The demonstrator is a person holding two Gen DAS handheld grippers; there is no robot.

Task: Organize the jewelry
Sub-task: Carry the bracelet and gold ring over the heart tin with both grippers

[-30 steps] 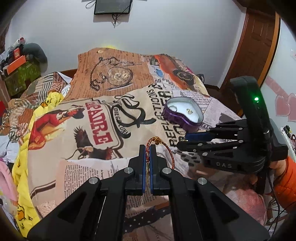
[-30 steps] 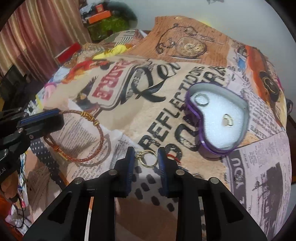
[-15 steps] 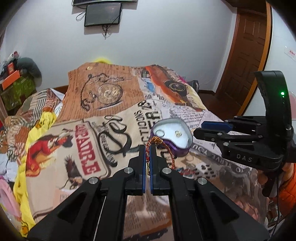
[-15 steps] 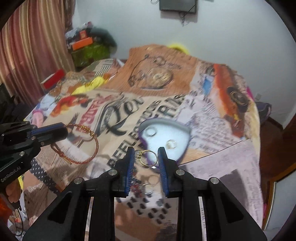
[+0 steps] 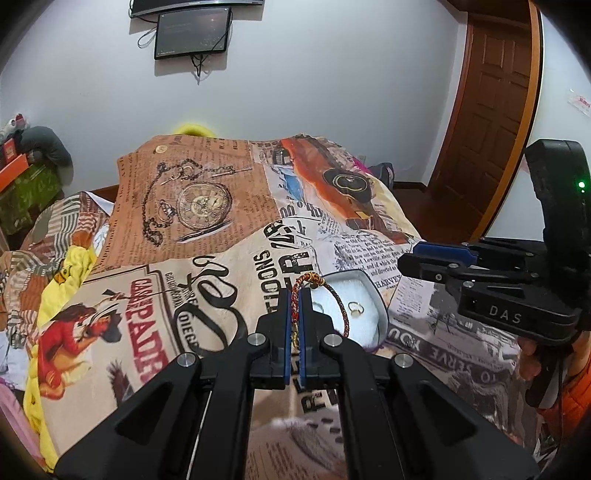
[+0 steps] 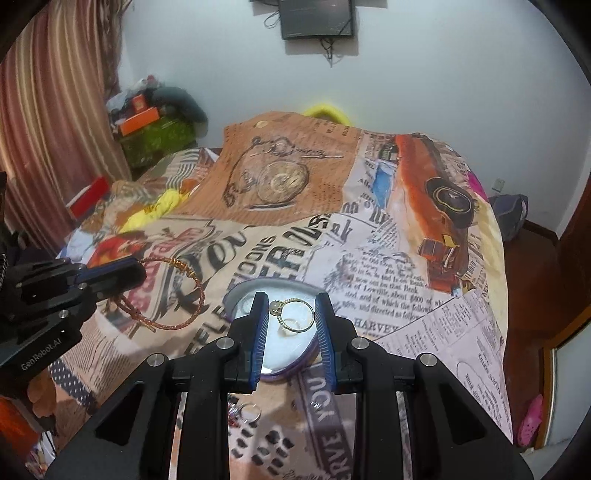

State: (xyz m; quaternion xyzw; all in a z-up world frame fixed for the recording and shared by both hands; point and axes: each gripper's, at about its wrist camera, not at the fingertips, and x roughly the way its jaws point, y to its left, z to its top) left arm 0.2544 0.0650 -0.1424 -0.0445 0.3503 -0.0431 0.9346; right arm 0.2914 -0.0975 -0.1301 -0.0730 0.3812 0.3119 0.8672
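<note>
My left gripper (image 5: 294, 295) is shut on a red-and-gold braided bracelet (image 5: 334, 295), held above the bed; the bracelet also shows in the right wrist view (image 6: 173, 295). My right gripper (image 6: 291, 302) is shut on a thin gold ring (image 6: 297, 314) and holds it over the heart-shaped purple jewelry box (image 6: 288, 350). The box's white foam (image 5: 364, 295) holds a small gold ring (image 5: 356, 307). The right gripper shows in the left wrist view (image 5: 436, 266) at the right.
Loose rings (image 6: 247, 411) lie on the newspaper-print bedspread (image 6: 388, 258) just below the box. A door (image 5: 491, 110) is at right, a wall screen (image 5: 192, 31) at the back, clutter and a curtain (image 6: 55, 129) at left.
Both grippers have lifted and tilted up with their jewelry. The right gripper with the gold ring has moved over the heart box, and the bracelet is now in front of the box.
</note>
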